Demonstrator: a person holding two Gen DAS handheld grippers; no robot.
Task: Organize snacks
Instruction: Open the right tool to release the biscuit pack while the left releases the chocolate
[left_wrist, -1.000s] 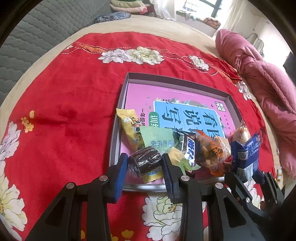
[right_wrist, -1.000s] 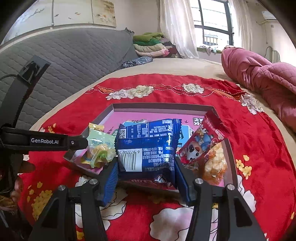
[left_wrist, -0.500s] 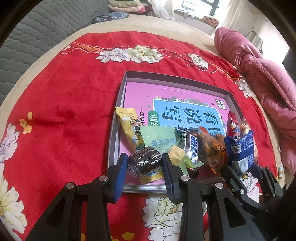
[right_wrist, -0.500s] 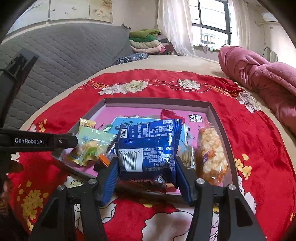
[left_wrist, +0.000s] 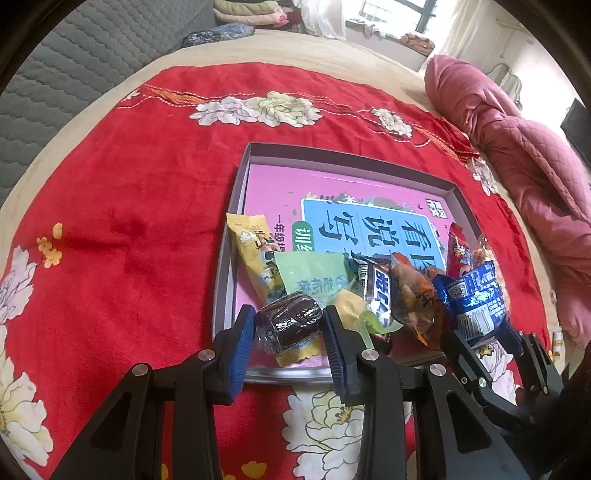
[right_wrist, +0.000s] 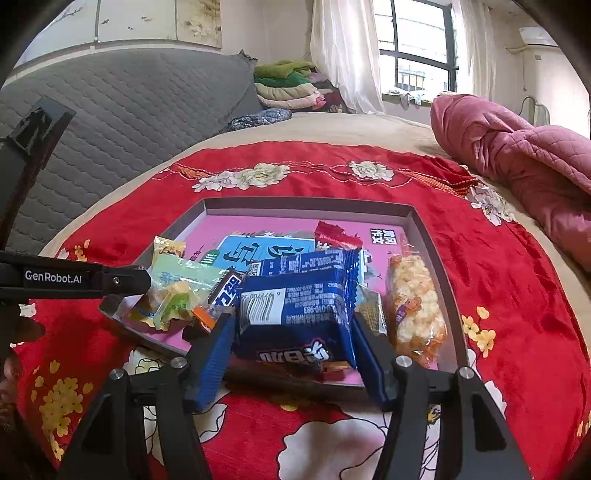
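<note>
A grey tray (left_wrist: 236, 206) with a pink book in it lies on a red flowered cloth. My left gripper (left_wrist: 290, 326) is shut on a dark brown wrapped snack (left_wrist: 291, 321) over the tray's near edge. My right gripper (right_wrist: 293, 325) is shut on a blue snack packet (right_wrist: 295, 310), just above the tray's (right_wrist: 436, 254) near edge. The right gripper also shows in the left wrist view (left_wrist: 480, 332). In the tray lie a yellow packet (left_wrist: 255, 251), a green packet (left_wrist: 314, 273), a black bar (left_wrist: 376, 291), an orange packet (left_wrist: 413, 299) and a popcorn bar (right_wrist: 415, 302).
The red cloth (left_wrist: 129, 221) covers a bed. A pink quilt (right_wrist: 517, 158) is bunched at the right. A grey padded headboard (right_wrist: 129, 103) rises at the left, with folded clothes (right_wrist: 288, 85) at the back. A red packet (right_wrist: 334, 236) lies behind the blue one.
My right gripper has lowered the blue packet towards the tray's near edge. The red packet and popcorn bar now lie flat in the tray. My left gripper has barely moved.
</note>
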